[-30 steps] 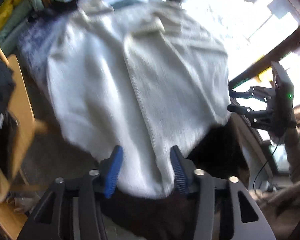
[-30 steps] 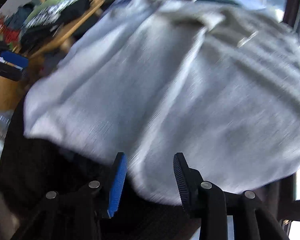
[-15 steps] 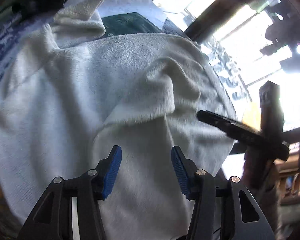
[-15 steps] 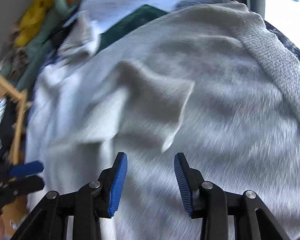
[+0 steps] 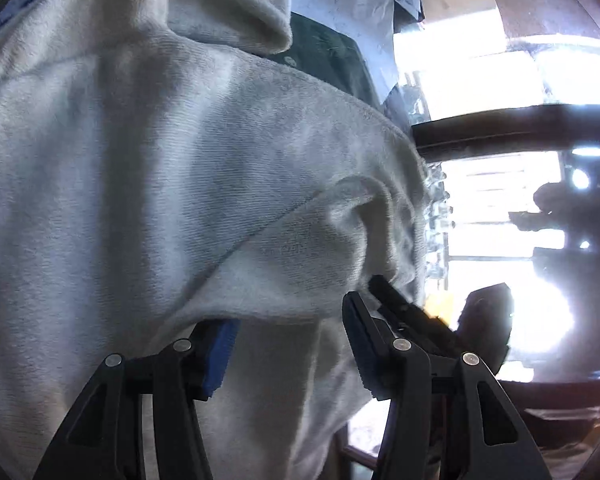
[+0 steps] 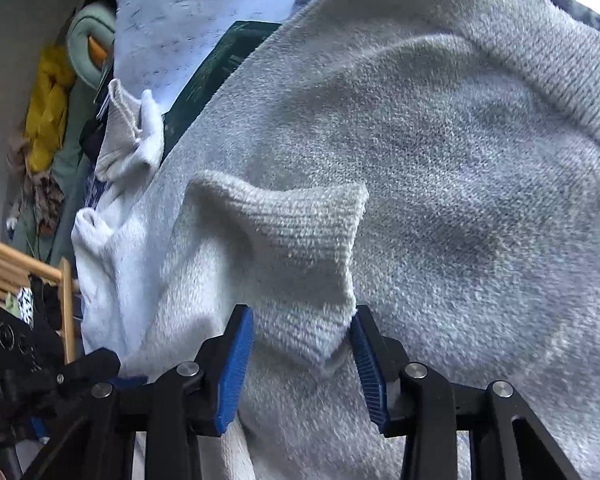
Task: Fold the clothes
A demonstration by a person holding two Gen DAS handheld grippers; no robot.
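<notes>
While both tilt down, right gripper (image 6: 302,354) fingers closing round sweater (image 6: 440,200) cuff; left gripper (image 5: 290,346) apparently released.

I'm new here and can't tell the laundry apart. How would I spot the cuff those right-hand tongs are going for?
Find the big pale grey fleecy sweater that covers most of the surface. Near its middle a sleeve lies folded across the body, ending in a ribbed knit cuff between the blue pads of the closing right tongs. Its ridged weave sets it apart from the fluffy cloth around it.
</notes>
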